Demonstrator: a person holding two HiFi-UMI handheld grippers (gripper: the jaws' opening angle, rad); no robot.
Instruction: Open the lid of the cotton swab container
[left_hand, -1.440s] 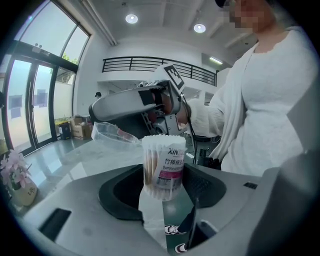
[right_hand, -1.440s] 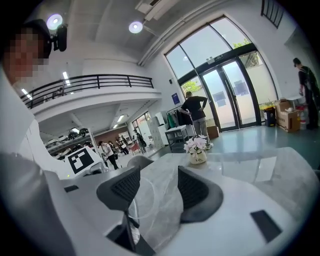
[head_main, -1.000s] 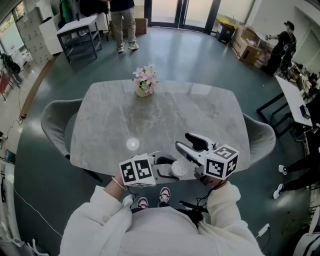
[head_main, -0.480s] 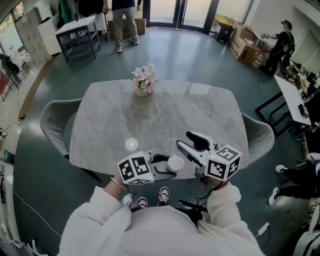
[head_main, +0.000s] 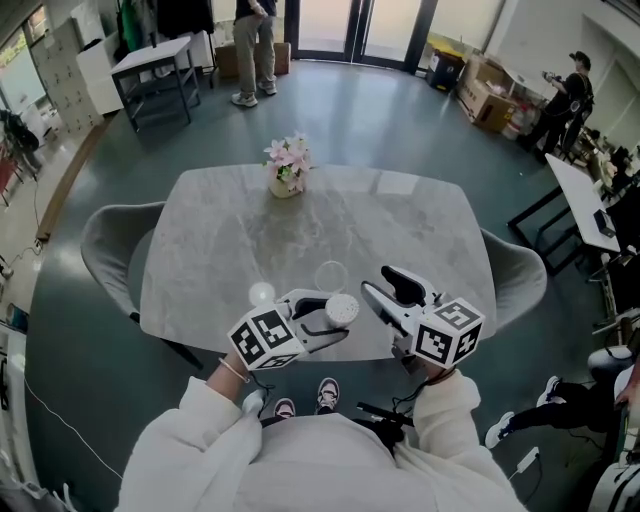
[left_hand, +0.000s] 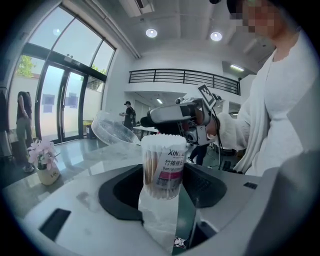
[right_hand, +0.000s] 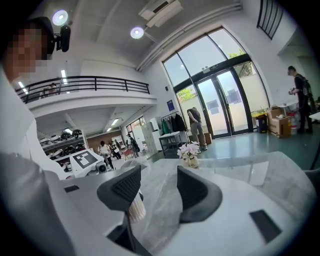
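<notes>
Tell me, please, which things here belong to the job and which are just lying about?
Job: swab container, lid, left gripper, right gripper.
Lying about: flower vase, chairs.

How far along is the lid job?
Looks essentially done. Done: the clear lid is off and lies on the table, apart from the container, whose swab tips are exposed. In hand: the left tool is shut on the container; the right tool is open and empty. Left: nothing for the opening itself, at most setting the container down.
</notes>
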